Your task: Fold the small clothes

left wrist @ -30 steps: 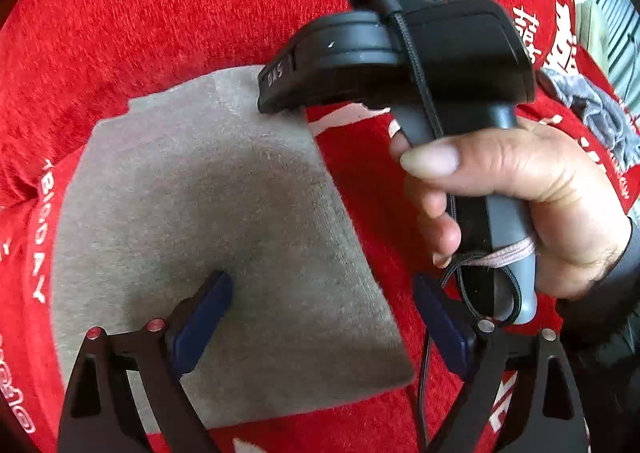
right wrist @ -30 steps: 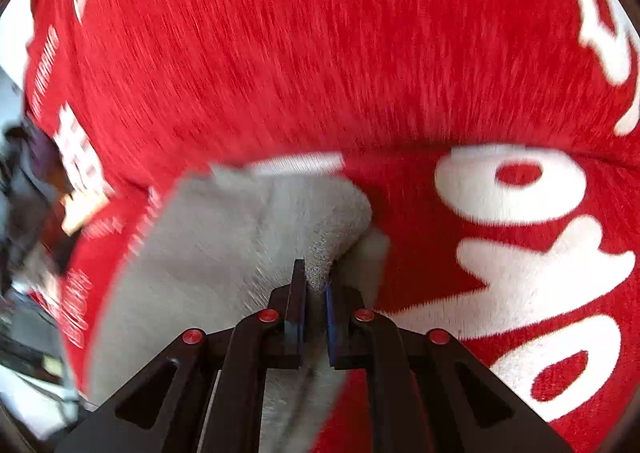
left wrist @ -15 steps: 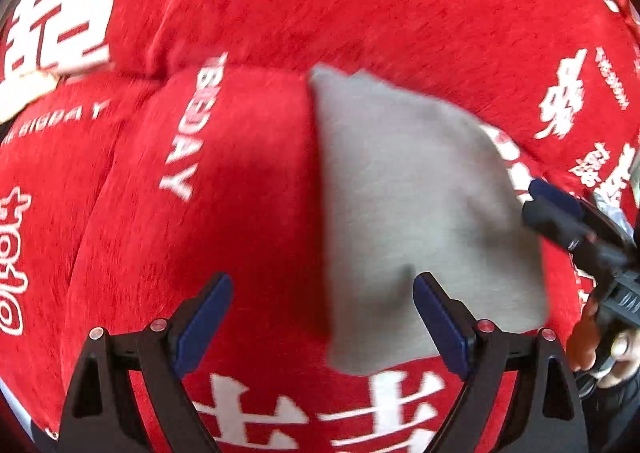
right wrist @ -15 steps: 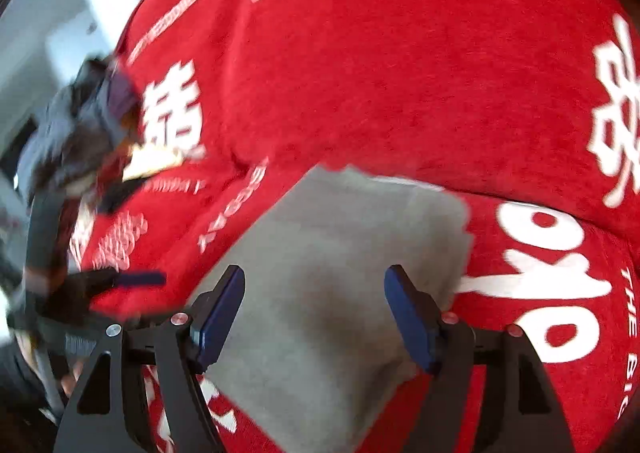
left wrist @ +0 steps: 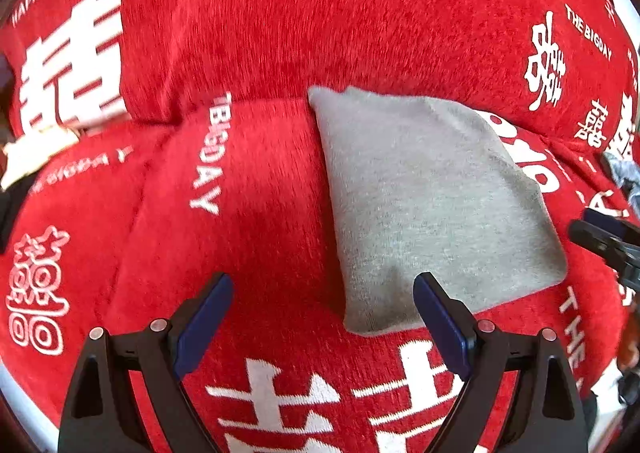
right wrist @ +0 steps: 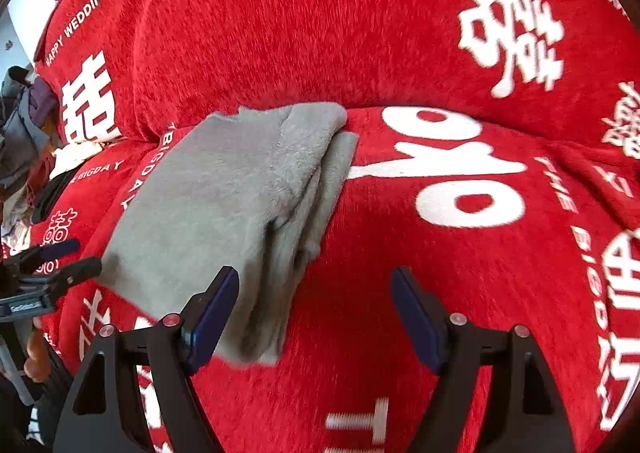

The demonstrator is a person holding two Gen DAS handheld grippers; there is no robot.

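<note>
A grey fleece garment (left wrist: 424, 197) lies folded into a flat rectangle on the red sofa seat; in the right wrist view (right wrist: 224, 213) its stacked layers show along the right edge. My left gripper (left wrist: 324, 317) is open and empty, raised just in front of the garment's near left corner. My right gripper (right wrist: 316, 313) is open and empty, in front of the garment's near right corner. The right gripper's tips show at the right edge of the left wrist view (left wrist: 600, 237), and the left gripper's tips show at the left edge of the right wrist view (right wrist: 56, 261).
The red plush sofa cover (left wrist: 248, 33) with white lettering covers seat and backrest. A pile of dark clothes (right wrist: 20, 141) lies at the sofa's far left. A bluish-grey cloth (left wrist: 624, 173) lies at the right.
My right gripper let go of the garment's corner, opened and drew back. My left gripper pulled back off the garment and swung left. The garment now lies folded.
</note>
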